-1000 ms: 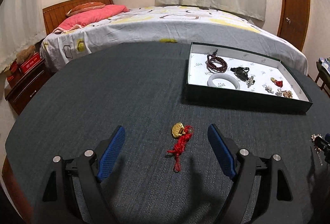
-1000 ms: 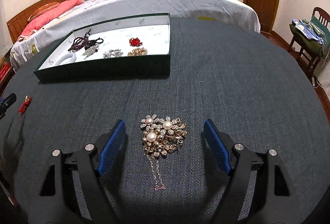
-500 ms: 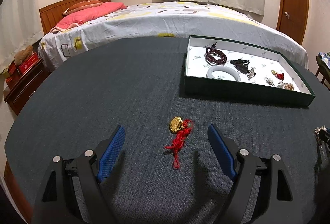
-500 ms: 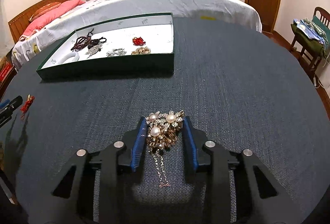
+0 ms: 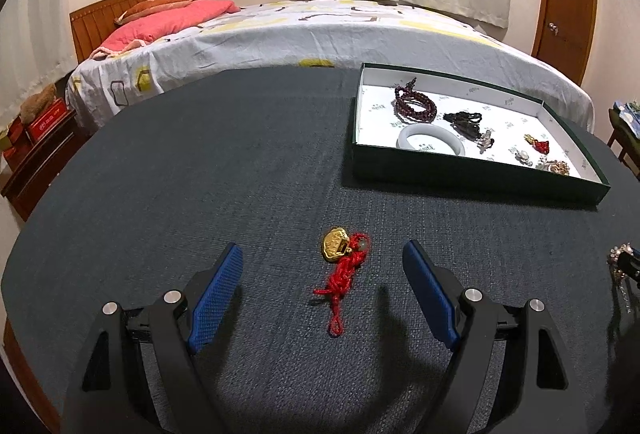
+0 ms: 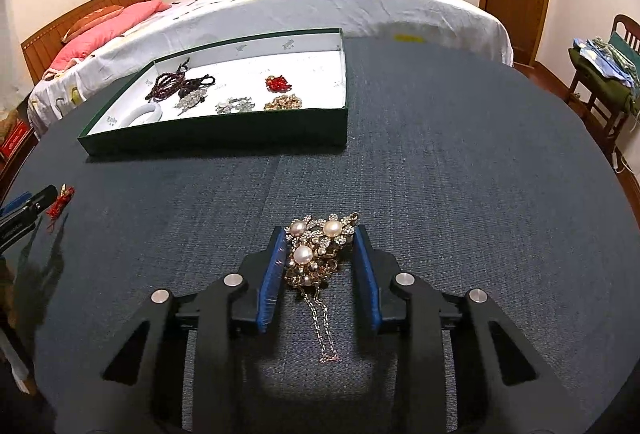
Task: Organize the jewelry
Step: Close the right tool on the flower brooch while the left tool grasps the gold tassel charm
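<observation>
Although the right gripper (image 6: 320,266) has its blue pads pressed in on either side of the pearl brooch (image 6: 318,250), the grip looks shallow: the pads meet only the outer petals of an irregular cluster. A likely failure is the piece twisting or slipping out as it leaves the table (image 6: 460,174), since so lumpy a shape gives little flat surface to bear on. Its thin chain (image 6: 325,330) trails loose back toward the camera between the fingers, and it could drag on the woven cloth or catch on the near wall of the green tray (image 6: 224,132) during the carry. The brooch lies near the table's front edge, well apart from the tray, which sits toward the far left. Its long axis runs front to back, with the wide pearl end pointing away toward the far edge and the narrow end and chain pointing at the gripper's base.

The left gripper (image 5: 322,274) is spread wide, touching nothing, and straddles the gold charm (image 5: 334,246) on its red cord (image 5: 344,280). That piece also runs roughly front to back, charm farthest, the cord's loop nearest. The soft cord could slip through if the pads closed below the charm.
</observation>
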The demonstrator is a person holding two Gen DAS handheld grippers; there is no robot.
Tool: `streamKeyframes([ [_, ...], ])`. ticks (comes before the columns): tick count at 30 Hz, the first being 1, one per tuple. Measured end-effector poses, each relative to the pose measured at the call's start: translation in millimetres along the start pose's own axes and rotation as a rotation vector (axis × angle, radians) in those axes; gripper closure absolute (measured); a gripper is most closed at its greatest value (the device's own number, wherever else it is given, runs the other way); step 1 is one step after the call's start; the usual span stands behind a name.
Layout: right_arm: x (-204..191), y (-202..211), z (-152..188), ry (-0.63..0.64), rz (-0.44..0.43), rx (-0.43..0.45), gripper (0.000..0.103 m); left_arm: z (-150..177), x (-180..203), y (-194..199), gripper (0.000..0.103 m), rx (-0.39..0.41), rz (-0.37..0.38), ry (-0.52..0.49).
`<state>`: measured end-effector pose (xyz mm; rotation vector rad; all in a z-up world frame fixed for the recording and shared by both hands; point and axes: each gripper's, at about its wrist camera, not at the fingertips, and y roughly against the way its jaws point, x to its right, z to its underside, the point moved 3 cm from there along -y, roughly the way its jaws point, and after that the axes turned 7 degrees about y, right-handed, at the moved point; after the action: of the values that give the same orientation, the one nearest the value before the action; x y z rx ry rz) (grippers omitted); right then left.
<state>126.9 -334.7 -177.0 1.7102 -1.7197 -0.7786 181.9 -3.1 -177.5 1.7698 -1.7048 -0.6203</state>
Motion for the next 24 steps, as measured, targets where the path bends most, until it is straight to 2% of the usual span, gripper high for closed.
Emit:
streamKeyframes([
  [6, -1.0, -0.1, -0.4, -0.001, -0.004, 0.0, 0.069, -2.9, 1.6, -3.7, 0.024, -0.008, 0.025, -0.002],
  [7, -1.2, 0.1, -0.5, -0.001, -0.004, 0.0, 0.069, -3.6, 2.7, -4.9, 0.026, -0.014, 0.039, -0.006],
  [8, -1.5, 0.2, -0.6, -0.001, -0.005, 0.0, 0.069, -3.6, 3.5, -5.6, 0.033, -0.02, 0.044, -0.01],
  [10, -1.5, 0.0, -0.6, -0.001, -0.005, -0.001, 0.069, -2.3, 3.0, -7.6, 0.039, -0.039, 0.048, -0.017],
  [15, -3.0, 0.0, -0.5, -0.002, -0.006, 0.0, 0.069, 3.0, -2.5, -15.2, 0.065, -0.1, 0.073, 0.008],
  [23, -2.7, 0.0, -0.7, -0.004, -0.009, 0.0, 0.069, 5.6, 1.5, -16.1, 0.091, -0.118, 0.107, -0.018],
  [24, -3.1, 0.1, -0.8, -0.005, -0.01, 0.001, 0.069, 6.0, 1.5, -15.7, 0.092, -0.119, 0.112, -0.019],
])
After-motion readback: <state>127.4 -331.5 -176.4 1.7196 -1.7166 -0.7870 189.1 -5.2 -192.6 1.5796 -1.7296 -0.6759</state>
